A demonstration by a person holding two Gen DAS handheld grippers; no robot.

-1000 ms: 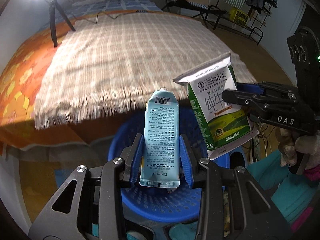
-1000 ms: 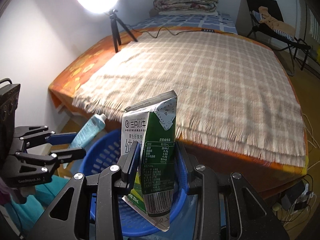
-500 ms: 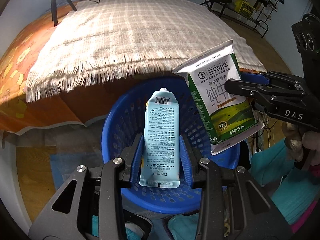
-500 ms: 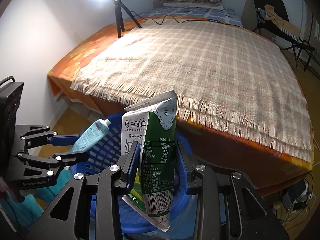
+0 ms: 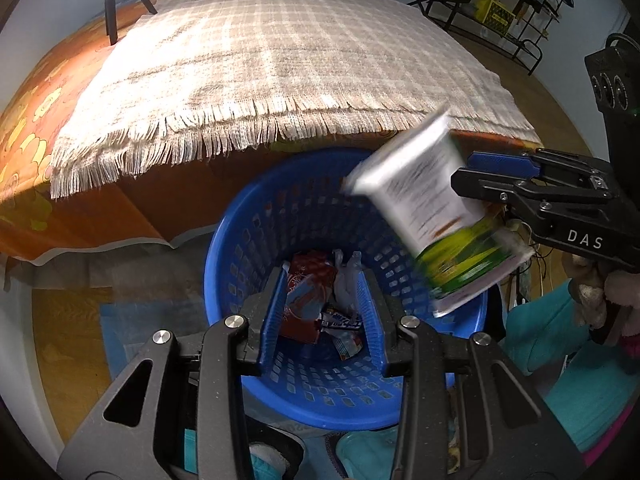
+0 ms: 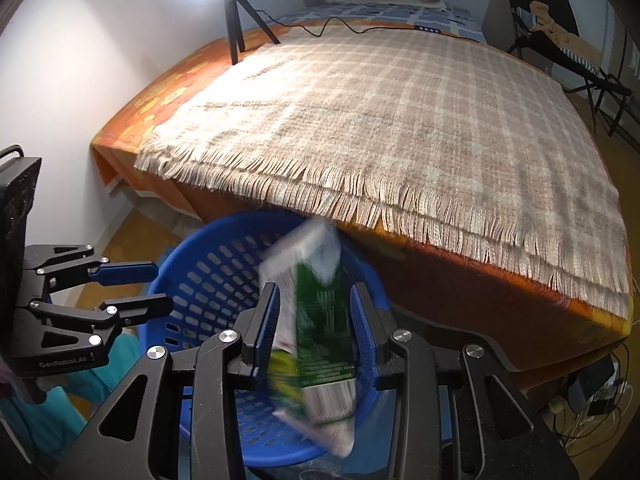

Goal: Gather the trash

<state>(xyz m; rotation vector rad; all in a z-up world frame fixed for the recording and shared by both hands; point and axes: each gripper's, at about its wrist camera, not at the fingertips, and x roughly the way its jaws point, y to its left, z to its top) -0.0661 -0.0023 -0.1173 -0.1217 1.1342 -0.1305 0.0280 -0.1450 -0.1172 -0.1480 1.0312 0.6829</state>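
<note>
A blue plastic basket (image 5: 248, 248) stands on the floor by the bed and also shows in the right wrist view (image 6: 208, 280). Wrappers and a red packet (image 5: 308, 304) lie in its bottom. My left gripper (image 5: 322, 316) is open and empty above the basket. My right gripper (image 6: 314, 324) is open, its jaws apart over the basket. The green and white milk carton (image 6: 316, 336) is blurred and tilted between the jaws, dropping loose. It also shows in the left wrist view (image 5: 432, 216), beside the right gripper (image 5: 532, 184). The pale blue tube is out of sight.
The bed with a fringed checked blanket (image 6: 400, 100) over an orange sheet (image 5: 36, 92) rises right behind the basket. A tripod lamp (image 6: 236, 16) stands on the bed. Teal cloth (image 5: 568, 368) lies at the right. Cables (image 6: 592, 404) lie on the floor.
My left gripper has opened and the pale blue tube has gone from it. My right gripper has opened and the milk carton is slipping down, tilted, toward the basket.
</note>
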